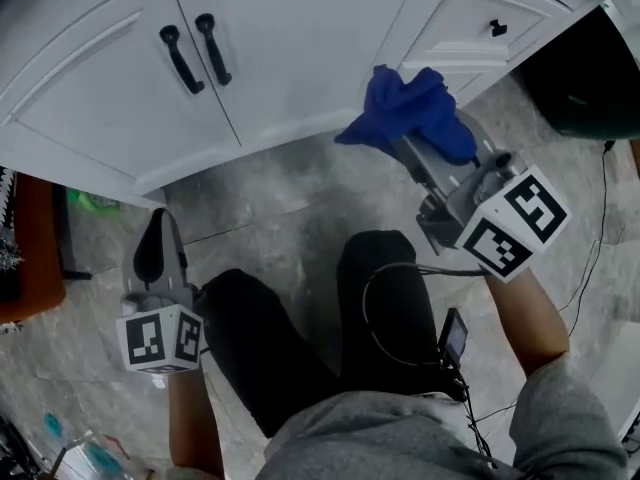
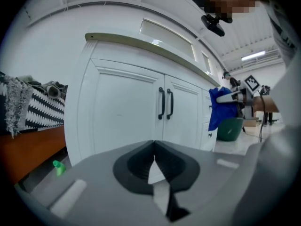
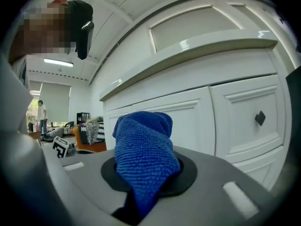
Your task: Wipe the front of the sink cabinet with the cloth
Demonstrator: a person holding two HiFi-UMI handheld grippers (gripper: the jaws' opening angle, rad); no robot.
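The white sink cabinet [image 1: 300,48] has two doors with black handles [image 1: 196,53] and a drawer with a small black knob [image 1: 497,28] on the right. My right gripper [image 1: 420,148] is shut on a bunched blue cloth [image 1: 405,108], held just in front of the cabinet's lower right part, close to or touching the door. In the right gripper view the blue cloth [image 3: 143,159] bulges out of the jaws before the cabinet [image 3: 188,117]. My left gripper [image 1: 157,248] hangs low over the floor, shut and empty, apart from the cabinet doors [image 2: 136,112].
The person's dark-trousered legs [image 1: 300,338] fill the middle over a grey marbled floor [image 1: 270,208]. A dark green bin [image 1: 590,78] stands right of the cabinet. An orange seat with a patterned throw [image 2: 28,121] is at the left, with a small green object [image 2: 58,167] beside it. A cable [image 1: 598,238] trails at right.
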